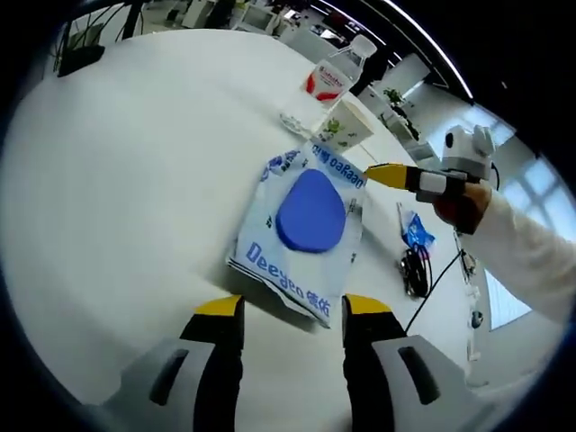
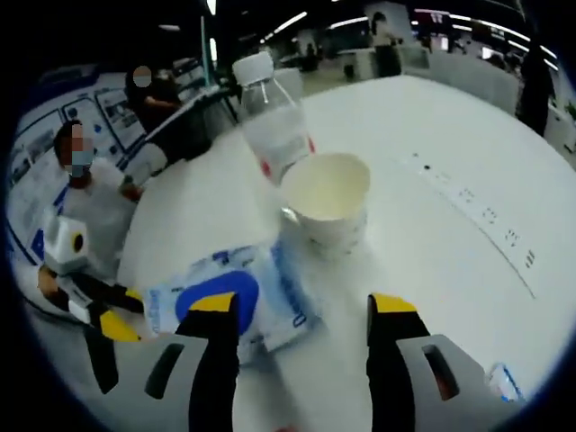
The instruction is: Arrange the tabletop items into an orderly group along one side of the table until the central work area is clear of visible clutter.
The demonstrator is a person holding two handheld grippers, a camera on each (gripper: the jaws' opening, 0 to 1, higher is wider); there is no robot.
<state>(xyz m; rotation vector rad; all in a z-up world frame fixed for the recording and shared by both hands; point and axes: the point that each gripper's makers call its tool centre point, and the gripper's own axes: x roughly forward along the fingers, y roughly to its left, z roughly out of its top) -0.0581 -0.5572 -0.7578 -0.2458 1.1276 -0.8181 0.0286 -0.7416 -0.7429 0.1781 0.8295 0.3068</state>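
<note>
A soft plastic packet [image 1: 304,236], white with blue lettering and a blue oval panel, lies flat on the white bench [image 1: 126,180], just ahead of the left gripper [image 1: 290,310], whose yellow-tipped fingers [image 1: 220,308] stand parted with nothing between them. The film looks thin, glossy and crinkled; by the look of it the packet is light and limp, apt to fold or slide on the smooth top, so a pinch on a sealed edge or corner seems the surest hold. Beyond it, toward the far edge of the bench, a paper cup [image 1: 344,126] printed with green leaves stands beside a clear water bottle [image 1: 335,74] with a white cap and red label. To the right, the other gripper comes in held by a person's hand [image 1: 461,200], its tip at the packet's far corner, and a tangle of black cable [image 1: 416,270] lies with a small blue wrapper [image 1: 417,231] near that side's edge.

In the right gripper view, the right gripper [image 2: 304,306] hovers over the bench with fingers [image 2: 389,308] spread wide and empty, the packet's corner under the left one. The cup, upright, open and seemingly empty, would crush under a hard squeeze and tip easily; the ribbed bottle behind it, partly full, is stiffer and heavier, best taken about its middle.
</note>
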